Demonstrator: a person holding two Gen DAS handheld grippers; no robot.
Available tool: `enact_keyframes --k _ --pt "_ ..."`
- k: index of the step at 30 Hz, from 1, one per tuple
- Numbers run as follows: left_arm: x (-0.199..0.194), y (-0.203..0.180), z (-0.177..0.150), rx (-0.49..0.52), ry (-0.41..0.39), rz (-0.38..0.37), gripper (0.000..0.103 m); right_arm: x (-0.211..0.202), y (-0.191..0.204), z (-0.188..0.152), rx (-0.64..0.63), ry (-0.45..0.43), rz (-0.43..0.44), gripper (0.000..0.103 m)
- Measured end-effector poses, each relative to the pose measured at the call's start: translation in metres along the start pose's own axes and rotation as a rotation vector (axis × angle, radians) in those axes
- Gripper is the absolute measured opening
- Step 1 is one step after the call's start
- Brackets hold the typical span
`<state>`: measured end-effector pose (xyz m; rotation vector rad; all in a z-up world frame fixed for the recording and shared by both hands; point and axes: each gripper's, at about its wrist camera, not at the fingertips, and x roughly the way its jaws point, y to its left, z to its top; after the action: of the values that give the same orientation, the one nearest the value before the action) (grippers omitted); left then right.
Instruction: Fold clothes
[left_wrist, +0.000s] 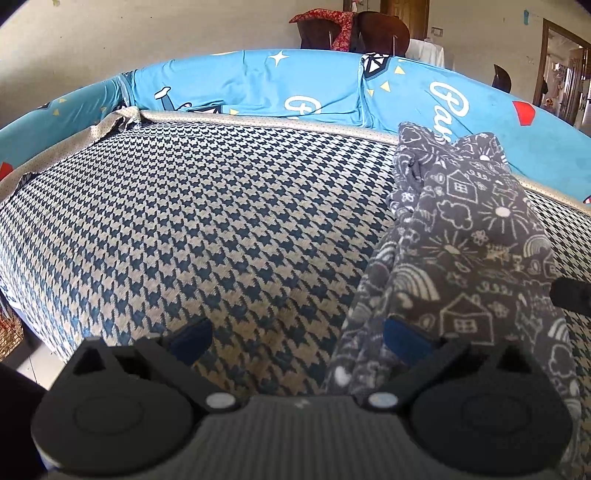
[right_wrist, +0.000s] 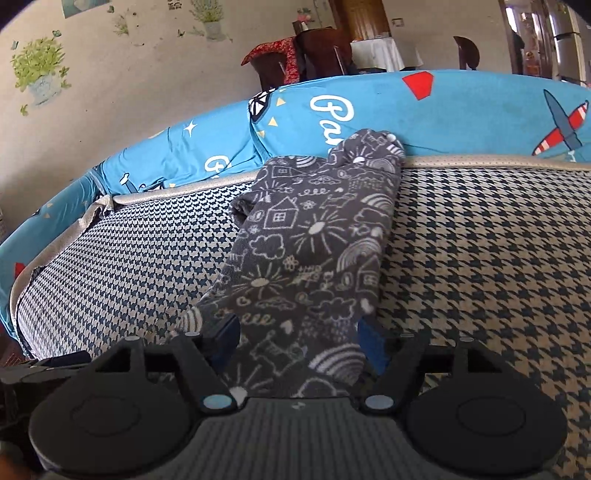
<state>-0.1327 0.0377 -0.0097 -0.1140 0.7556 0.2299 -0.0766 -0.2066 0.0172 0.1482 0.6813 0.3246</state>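
Right claw (right_wrist: 299, 343) spread astride garment (right_wrist: 314, 236) | near hem hidden

Looking like a lived-in home: houndstooth sofa seat (left_wrist: 192, 221), blue cartoon-print cover (right_wrist: 461, 114), plant stickers (right_wrist: 37, 70) decorating the wall, dining chairs (right_wrist: 321, 55) standing behind.
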Motion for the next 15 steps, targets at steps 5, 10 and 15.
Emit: enact_keyframes --k 5,10,15 --pt "-0.004 -0.006 -0.001 0.03 -0.019 -0.028 0.103 -0.015 -0.001 -0.022 -0.011 0.015 -0.01 0.071" --pt "-0.005 -0.014 -0.005 0.069 -0.019 -0.057 0.103 -0.023 0.006 -0.045 -0.054 0.047 -0.019 0.071" --pt "-0.001 -0.022 -0.011 0.112 -0.003 -0.058 0.103 -0.017 0.011 -0.065 -0.085 0.103 -0.04 0.072"
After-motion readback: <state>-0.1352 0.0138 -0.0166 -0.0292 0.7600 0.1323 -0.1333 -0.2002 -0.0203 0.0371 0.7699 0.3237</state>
